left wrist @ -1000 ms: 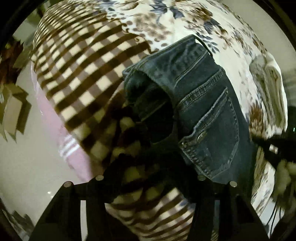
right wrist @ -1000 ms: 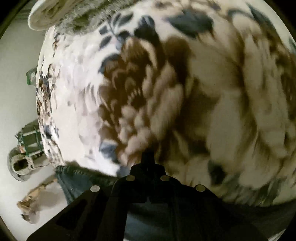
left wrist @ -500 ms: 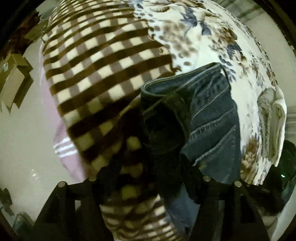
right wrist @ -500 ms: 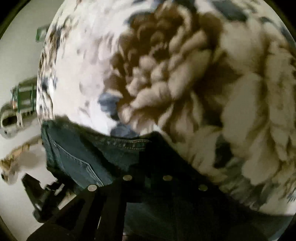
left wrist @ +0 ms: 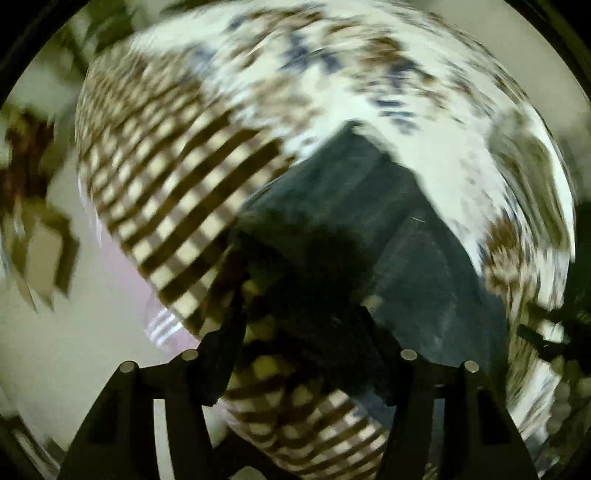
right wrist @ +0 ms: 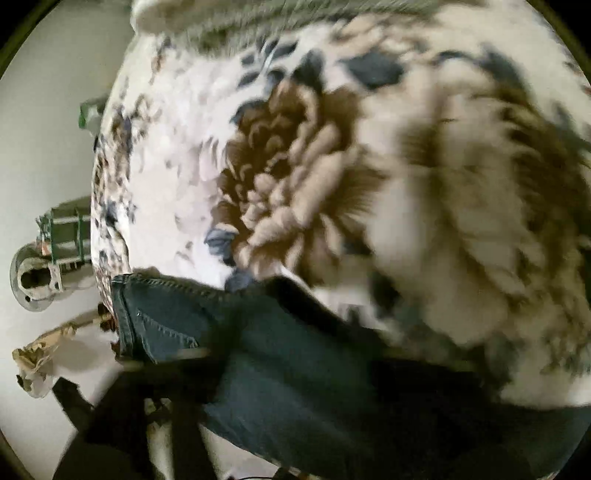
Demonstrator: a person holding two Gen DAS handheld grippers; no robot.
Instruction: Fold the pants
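Dark blue jeans [left wrist: 369,221] lie folded on a bed with a floral blanket [left wrist: 332,74] and a brown checked blanket [left wrist: 177,177]. In the left wrist view my left gripper [left wrist: 303,317] stands over the near edge of the jeans with its fingers [left wrist: 225,339] spread apart; the frame is blurred by motion. In the right wrist view the jeans [right wrist: 295,369] cover the lower frame, with the waistband and a back pocket [right wrist: 159,325] at left. My right gripper's body is blurred at the lower left and its fingertips are hidden.
A folded grey-white towel [left wrist: 524,162] lies on the bed at right; it also shows in the right wrist view [right wrist: 258,18]. The bed's edge drops to a pale floor [left wrist: 74,332] at left. Crumpled paper [right wrist: 40,350] and a round object [right wrist: 33,277] lie on the floor.
The jeans have gone from hanging in my left gripper to lying folded on the bed. My left gripper has opened. Both views swing fast and are blurred.
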